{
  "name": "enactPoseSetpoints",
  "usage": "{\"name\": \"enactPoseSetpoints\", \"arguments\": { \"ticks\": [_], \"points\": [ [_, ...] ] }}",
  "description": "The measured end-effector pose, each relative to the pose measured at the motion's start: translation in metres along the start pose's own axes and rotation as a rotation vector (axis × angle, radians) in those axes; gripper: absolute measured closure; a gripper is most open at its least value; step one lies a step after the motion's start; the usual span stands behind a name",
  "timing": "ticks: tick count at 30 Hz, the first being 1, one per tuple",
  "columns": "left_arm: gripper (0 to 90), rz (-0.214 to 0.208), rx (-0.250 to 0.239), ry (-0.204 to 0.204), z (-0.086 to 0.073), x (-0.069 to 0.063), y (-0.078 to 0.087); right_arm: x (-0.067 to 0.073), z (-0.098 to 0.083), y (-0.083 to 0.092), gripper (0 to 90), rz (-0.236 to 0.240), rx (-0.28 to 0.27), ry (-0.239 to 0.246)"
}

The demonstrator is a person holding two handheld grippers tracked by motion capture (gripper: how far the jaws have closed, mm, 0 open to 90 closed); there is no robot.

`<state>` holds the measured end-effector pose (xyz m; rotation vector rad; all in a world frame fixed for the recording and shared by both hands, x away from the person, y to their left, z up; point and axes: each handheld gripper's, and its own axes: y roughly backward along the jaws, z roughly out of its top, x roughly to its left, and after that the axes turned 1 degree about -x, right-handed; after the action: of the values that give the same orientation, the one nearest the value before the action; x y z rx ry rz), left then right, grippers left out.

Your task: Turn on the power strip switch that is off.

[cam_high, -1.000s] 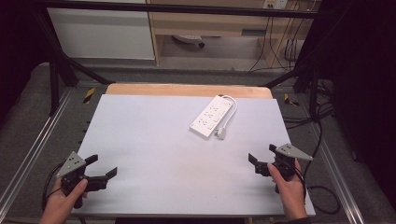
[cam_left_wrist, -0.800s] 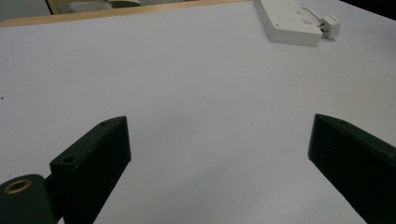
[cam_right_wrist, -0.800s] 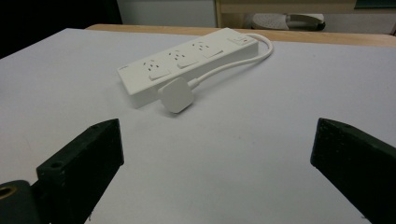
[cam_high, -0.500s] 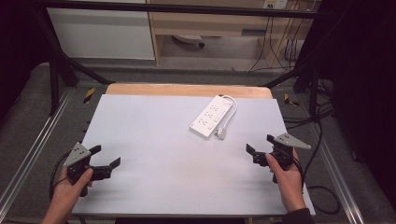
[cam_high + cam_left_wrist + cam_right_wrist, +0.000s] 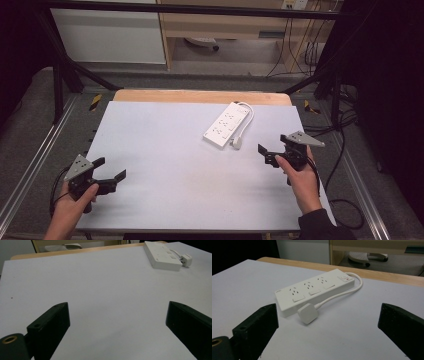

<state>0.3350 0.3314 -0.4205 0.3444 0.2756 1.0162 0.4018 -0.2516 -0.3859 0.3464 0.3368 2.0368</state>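
Power strip [image 5: 227, 124]: white, on counter [image 5: 165, 165], 1 o'clock.
Left gripper [image 5: 111, 169]: wide open, holding nothing.
Right gripper [image 5: 265, 154]: wide open, holding nothing.

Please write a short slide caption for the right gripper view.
Open right gripper facing a white power strip and its plug.

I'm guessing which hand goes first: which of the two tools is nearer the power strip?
The right tool: it sits just off the power strip and its plug, while the left tool waits at the table's near-left corner.
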Motion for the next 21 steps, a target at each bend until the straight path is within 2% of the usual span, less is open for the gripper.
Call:
{"name": "enactPoseSetpoints", "arguments": {
  "ticks": [9,14,21],
  "points": [
    [6.4,-0.008,0.018,0.0,-0.003,0.0,0.003,-0.001,0.014,-0.012,4.7,-0.014,-0.007,-0.006],
    [6.3,-0.013,0.027,0.002,-0.005,0.0,0.004,0.001,0.02,-0.025,6.5,-0.033,0.014,-0.012],
    [6.4,-0.012,0.032,-0.002,-0.005,0.0,0.002,0.002,0.03,-0.04,6.1,-0.031,0.044,0.006]
  ]
}}
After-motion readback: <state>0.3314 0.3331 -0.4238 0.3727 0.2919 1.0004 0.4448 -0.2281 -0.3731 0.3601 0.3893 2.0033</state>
